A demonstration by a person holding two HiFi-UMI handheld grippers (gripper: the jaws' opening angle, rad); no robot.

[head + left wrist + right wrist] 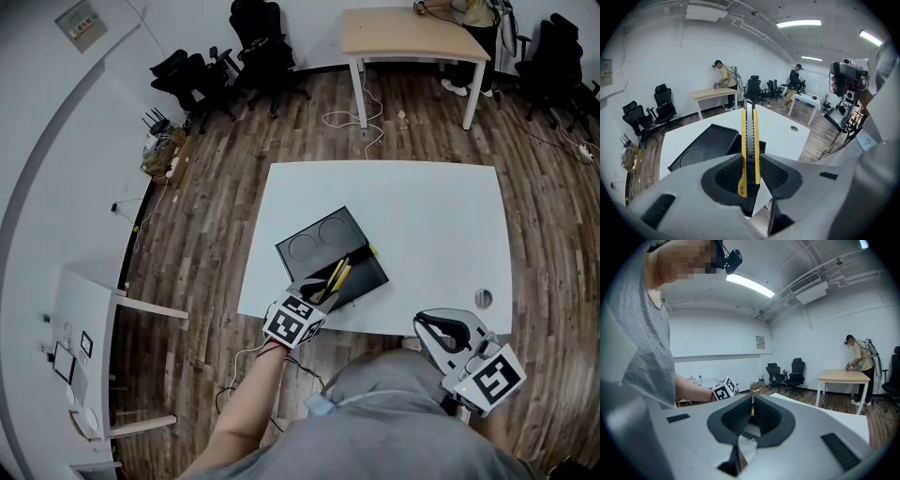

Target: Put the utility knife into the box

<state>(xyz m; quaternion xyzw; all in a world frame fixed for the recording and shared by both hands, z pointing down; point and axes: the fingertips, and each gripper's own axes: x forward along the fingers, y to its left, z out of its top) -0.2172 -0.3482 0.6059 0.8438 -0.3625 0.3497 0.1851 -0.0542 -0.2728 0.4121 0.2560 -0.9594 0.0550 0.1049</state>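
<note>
Closest to the head camera, the right gripper (424, 320) is held low by the person's grey shirt (412, 412). That's well apart from the black box (314, 236), off to its right and nearer side. Its marker cube (495, 377) is turned up toward the camera. In the right gripper view its jaws (752, 401) are seen pressed together with only a hairline slit left between the ribbed pads. Nothing is gripped there.

The action's on the other side. The left gripper (314, 292) is parked right at the near edge of the box, and its jaws are clamped tight on the utility knife (335, 275). In the left gripper view the yellow-and-black knife (750, 140) is pinched by its rear end between the two dark pads (729, 176). The gripper (750, 165) is closed just to the width of the handle, so it's a narrow grip. The rest of the knife is pointed straight out over the box (705, 145).

From the head view the knife is seen above the box's near right part, beside the two round recesses. Whether it's touching the box floor can't be told.

The box is laid flat on a white table (441, 225).
</note>
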